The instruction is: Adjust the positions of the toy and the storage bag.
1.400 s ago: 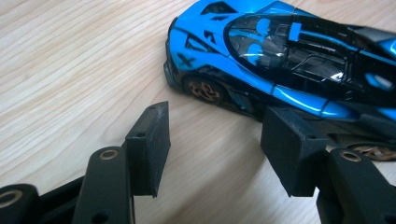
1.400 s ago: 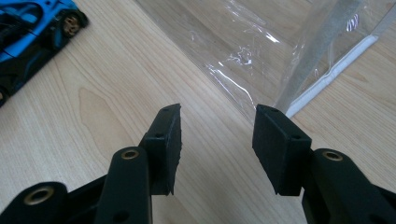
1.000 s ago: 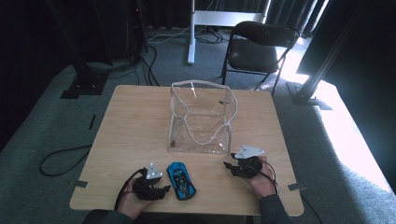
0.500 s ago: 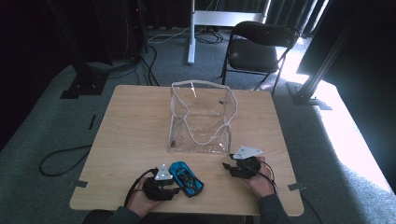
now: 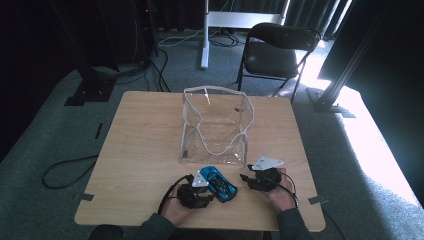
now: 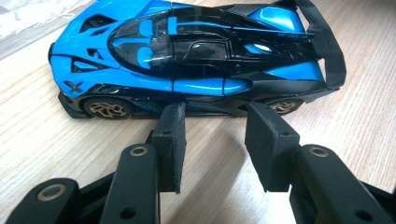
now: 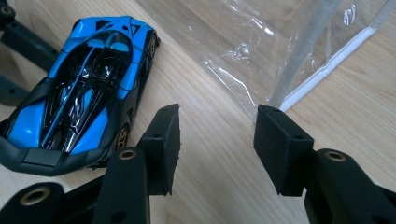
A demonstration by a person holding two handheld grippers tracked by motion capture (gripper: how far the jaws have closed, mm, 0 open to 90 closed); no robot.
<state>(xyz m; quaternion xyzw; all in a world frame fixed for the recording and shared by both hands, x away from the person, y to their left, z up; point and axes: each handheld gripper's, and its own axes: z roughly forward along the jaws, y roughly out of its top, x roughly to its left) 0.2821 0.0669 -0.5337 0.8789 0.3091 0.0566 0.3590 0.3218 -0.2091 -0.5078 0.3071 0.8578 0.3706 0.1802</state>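
Observation:
A blue and black toy sports car lies on the wooden table near its front edge. In the left gripper view the car lies side-on just past my left gripper. The jaws have just been closing, but they stand apart with only bare table between them. My left gripper sits against the car's left side in the high view. My right gripper rests open to the car's right. In the right gripper view, bare wood shows between the jaws of my right gripper, and the car lies to their left.
A clear plastic zip bag stands open in the middle of the table, just behind the car; its lower corner lies ahead of my right jaws. A black folding chair stands beyond the far edge. Cables trail on the floor.
My left gripper has slid right along the front of the table until it is beside the car, and its jaws have narrowed. The right gripper, car and bag have stayed put.

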